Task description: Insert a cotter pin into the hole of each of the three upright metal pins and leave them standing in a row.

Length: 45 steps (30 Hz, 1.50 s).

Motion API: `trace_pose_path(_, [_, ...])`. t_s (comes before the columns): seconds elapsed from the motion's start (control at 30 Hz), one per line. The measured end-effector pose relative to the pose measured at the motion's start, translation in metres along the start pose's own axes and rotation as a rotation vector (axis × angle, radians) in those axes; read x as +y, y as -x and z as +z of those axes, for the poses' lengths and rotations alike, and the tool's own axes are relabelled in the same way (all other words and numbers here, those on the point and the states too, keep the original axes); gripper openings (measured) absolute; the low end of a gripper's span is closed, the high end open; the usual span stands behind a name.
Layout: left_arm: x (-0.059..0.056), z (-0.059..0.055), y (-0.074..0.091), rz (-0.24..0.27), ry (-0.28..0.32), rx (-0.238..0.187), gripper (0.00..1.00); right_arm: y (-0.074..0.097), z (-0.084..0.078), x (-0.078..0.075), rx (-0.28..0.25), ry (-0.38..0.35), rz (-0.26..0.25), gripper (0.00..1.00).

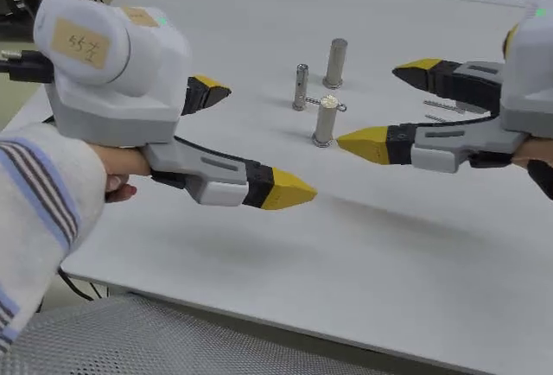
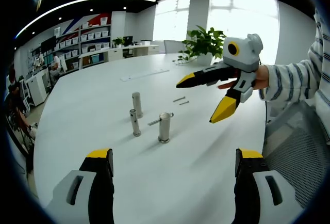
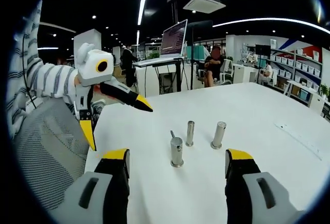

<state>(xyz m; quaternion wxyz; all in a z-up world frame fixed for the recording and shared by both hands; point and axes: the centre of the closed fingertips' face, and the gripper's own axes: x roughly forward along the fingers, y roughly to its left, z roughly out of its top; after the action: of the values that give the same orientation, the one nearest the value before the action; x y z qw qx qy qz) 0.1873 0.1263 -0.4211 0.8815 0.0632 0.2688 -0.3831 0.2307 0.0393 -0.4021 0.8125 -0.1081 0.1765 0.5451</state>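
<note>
Nearest pin (image 1: 324,123) has a cotter pin (image 1: 311,99) through it; thin pin (image 1: 300,87), far pin (image 1: 336,62) look bare. Loose cotter pins (image 1: 442,105) lie beside right hand-held gripper (image 1: 369,105); it and left hand-held gripper (image 1: 269,142) gape wide, empty. Roughly a third done.

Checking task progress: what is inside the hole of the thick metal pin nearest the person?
A cotter pin runs through the nearest metal pin, its ends sticking out either side. The stretch within the hole is hidden by the pin's body.
</note>
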Motion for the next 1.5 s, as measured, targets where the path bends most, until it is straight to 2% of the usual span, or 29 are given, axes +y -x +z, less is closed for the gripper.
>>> trace_pose_path(0.13, [-0.001,0.002,0.001,-0.005,0.0,-0.005,0.97,0.017,-0.001,-0.001,-0.033,-0.06,-0.026,0.81])
trace_pose_path(0.33, [-0.001,0.003,0.002,-0.009,-0.001,-0.006,0.97,0.037,-0.02,0.0,0.021,-0.118,-0.087,0.9])
trace_pose_path(0.43, [-0.001,0.005,0.002,-0.011,-0.001,-0.011,0.97,0.051,-0.029,-0.007,0.034,-0.179,-0.132,0.92])
trace_pose_path(0.63, [0.001,0.008,0.003,-0.009,-0.003,-0.017,0.97,0.07,-0.039,-0.012,0.017,-0.281,-0.199,0.96])
trace_pose_path(0.73, [0.002,0.009,0.004,-0.008,-0.002,-0.019,0.97,0.08,-0.046,-0.012,0.032,-0.325,-0.227,0.97])
trace_pose_path(0.97, [0.007,0.013,0.004,-0.005,0.007,-0.026,0.96,0.092,-0.055,-0.015,0.042,-0.383,-0.268,0.97])
trace_pose_path(1.27, [0.013,0.023,0.003,0.004,0.012,-0.038,0.94,0.1,-0.065,-0.014,0.055,-0.426,-0.304,0.98])
trace_pose_path(1.5, [0.018,0.033,0.001,0.011,0.009,-0.052,0.93,0.103,-0.062,-0.009,0.051,-0.433,-0.318,0.98])
